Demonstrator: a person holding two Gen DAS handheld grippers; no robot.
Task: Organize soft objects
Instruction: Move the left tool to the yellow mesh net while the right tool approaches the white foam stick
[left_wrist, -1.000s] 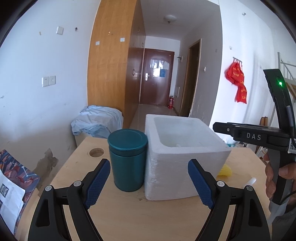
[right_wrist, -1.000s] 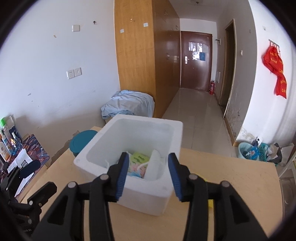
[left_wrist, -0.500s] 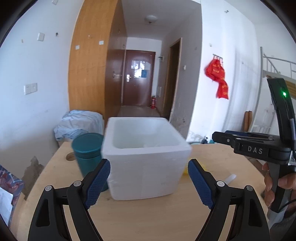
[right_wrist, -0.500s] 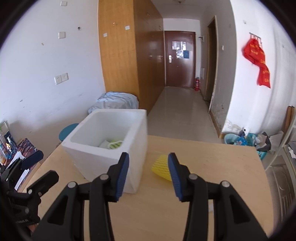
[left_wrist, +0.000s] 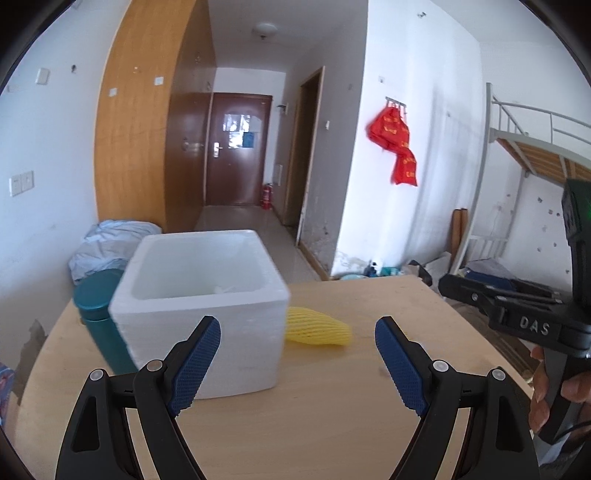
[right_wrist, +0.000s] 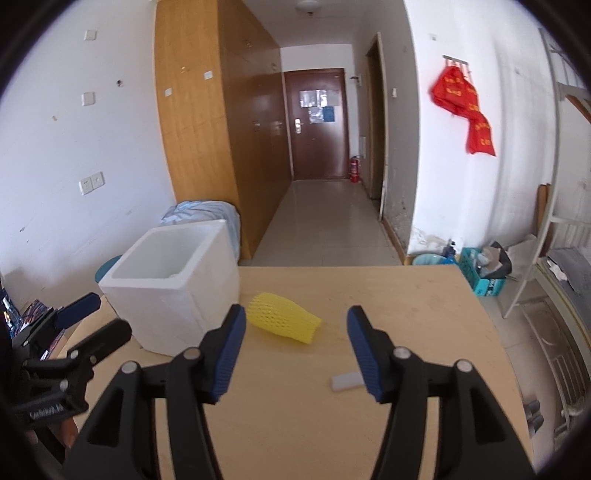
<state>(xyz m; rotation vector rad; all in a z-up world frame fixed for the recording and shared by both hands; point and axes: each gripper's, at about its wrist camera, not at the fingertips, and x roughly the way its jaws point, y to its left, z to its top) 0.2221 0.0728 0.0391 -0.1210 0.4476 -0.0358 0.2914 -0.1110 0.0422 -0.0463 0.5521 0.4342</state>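
Note:
A yellow foam net sleeve (right_wrist: 282, 322) lies on the wooden table just right of a white foam box (right_wrist: 173, 286). My right gripper (right_wrist: 295, 350) hovers short of the sleeve, its jaws opening with nothing between them. In the left wrist view the same sleeve (left_wrist: 317, 330) shows beside the box (left_wrist: 201, 310). There my left gripper (left_wrist: 297, 365) stands open and empty near the box's front corner. A small white foam piece (right_wrist: 345, 381) rests on the table by the right fingertip.
A teal canister (left_wrist: 101, 321) stands left of the box. The table's far edge (right_wrist: 351, 267) drops to a tiled floor with bins (right_wrist: 476, 269) at the right. A hand holding the right gripper's body (left_wrist: 532, 321) shows at the right of the left wrist view.
Both views have swung right: the box slid left and the yellow sleeve came into sight. The right gripper's jaws spread wider. The left jaws stayed the same width.

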